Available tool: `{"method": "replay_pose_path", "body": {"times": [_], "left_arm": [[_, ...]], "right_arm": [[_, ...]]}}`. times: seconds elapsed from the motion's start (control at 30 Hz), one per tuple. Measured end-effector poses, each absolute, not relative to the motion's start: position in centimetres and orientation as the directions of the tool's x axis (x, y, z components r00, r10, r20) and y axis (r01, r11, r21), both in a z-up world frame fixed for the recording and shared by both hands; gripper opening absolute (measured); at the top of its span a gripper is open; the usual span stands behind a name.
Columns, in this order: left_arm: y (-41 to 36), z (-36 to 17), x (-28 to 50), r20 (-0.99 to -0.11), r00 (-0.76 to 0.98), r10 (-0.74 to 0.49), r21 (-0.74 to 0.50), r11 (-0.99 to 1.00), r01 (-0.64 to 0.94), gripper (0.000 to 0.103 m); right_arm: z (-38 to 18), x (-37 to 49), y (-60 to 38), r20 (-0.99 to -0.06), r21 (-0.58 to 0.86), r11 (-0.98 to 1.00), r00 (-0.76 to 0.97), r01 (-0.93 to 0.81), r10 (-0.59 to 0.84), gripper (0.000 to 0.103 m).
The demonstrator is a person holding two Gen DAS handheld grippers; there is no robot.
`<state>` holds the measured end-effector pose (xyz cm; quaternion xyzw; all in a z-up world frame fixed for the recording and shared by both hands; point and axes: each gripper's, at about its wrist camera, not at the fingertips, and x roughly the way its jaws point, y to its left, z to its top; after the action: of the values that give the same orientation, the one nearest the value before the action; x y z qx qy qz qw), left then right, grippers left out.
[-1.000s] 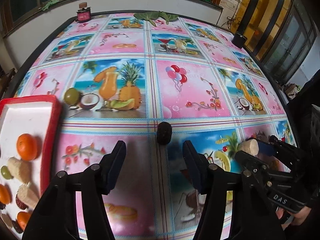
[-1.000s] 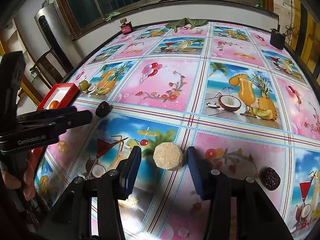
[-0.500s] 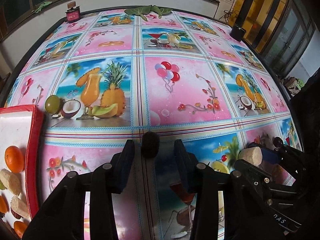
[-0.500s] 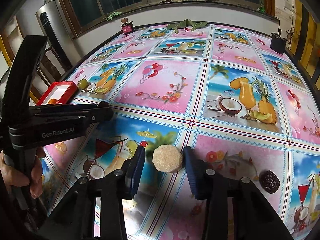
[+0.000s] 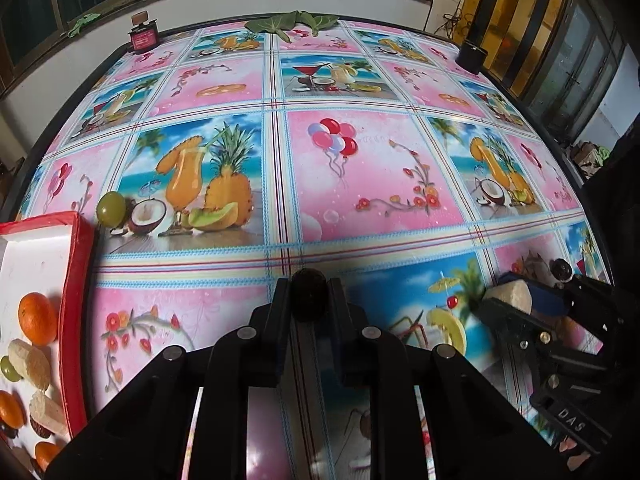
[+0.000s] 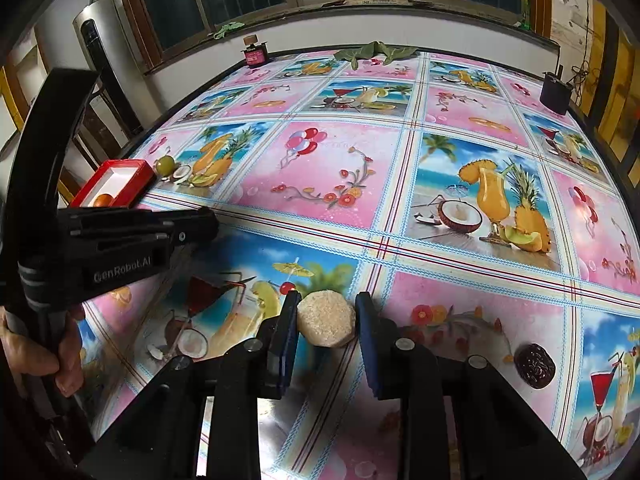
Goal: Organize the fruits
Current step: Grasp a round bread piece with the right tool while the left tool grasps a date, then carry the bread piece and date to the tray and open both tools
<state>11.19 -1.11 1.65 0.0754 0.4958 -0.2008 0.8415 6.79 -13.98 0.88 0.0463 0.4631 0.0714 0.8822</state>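
Note:
My left gripper (image 5: 309,285) is closing its jaws on a dark wrinkled fruit (image 5: 309,302), and both pads press its sides on the tablecloth. My right gripper (image 6: 327,300) is closing its jaws on a beige round fruit piece (image 6: 326,324), and its blue pads touch both edges. The left wrist view also shows that piece (image 5: 510,300) at the right. A red tray (image 5: 76,300) with a white floor lies at the left and holds oranges, beige pieces, a grape and dark fruits. A loose green grape (image 5: 111,209) sits just beyond the tray. Another dark fruit (image 6: 534,366) lies to the right of my right gripper.
A small red bottle (image 5: 143,36), green leaves (image 5: 292,23) and a black cup (image 5: 472,56) stand along the table's far edge. A person's hand (image 6: 36,356) grips the left tool's handle. The printed tablecloth stretches wide beyond both grippers.
Both grippers' jaws have narrowed from wide apart until they touch their fruits. The left gripper moved forward around the dark fruit. The right gripper stayed put.

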Motion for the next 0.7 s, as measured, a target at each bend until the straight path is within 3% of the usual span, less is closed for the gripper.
{"method": "replay_pose_path", "body": {"times": [0.7], "left_arm": [[7.8,5.4,5.3,-0.813,0.479,-0.332,-0.175,0.923,0.343,0.015]], "right_arm": [[3.1,5.2,-9.3,-0.78,0.178,0.968,0.575,-0.176,0.248,0.028]]}}
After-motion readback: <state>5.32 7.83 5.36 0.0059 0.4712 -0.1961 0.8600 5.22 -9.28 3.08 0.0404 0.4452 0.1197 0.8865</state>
